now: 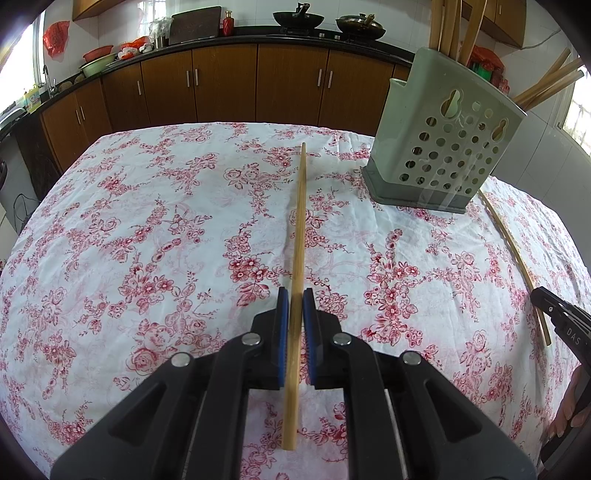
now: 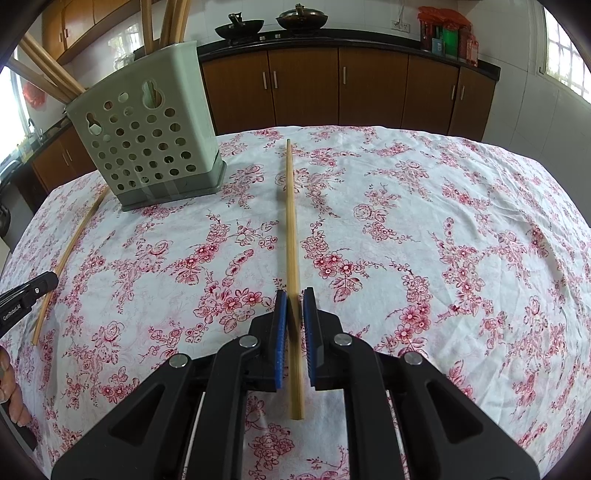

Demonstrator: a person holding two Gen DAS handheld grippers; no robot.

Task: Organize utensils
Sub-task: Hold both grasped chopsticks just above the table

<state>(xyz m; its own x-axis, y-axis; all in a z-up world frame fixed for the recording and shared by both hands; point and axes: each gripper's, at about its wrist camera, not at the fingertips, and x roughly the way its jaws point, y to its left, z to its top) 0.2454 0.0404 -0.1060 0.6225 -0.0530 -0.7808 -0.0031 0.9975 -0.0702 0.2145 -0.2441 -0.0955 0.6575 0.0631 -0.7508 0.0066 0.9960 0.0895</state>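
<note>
in the left wrist view, the left gripper is seen with its blue pads drawn narrow and pressed onto a bamboo chopstick, which runs forward from between them over the floral tablecloth. a pale green perforated utensil holder stands upright on the cloth at the far right, with more chopsticks held in it. a second chopstick is laid on the cloth beside the holder's base, its near end met by the right gripper at the frame's edge.

in the right wrist view, the right gripper is shown with its pads likewise close together and clamped on its own chopstick, which is pointed ahead above the tablecloth. the utensil holder is placed at the far left, chopsticks standing inside. the other chopstick is seen at the left, gripped by the left gripper.
</note>
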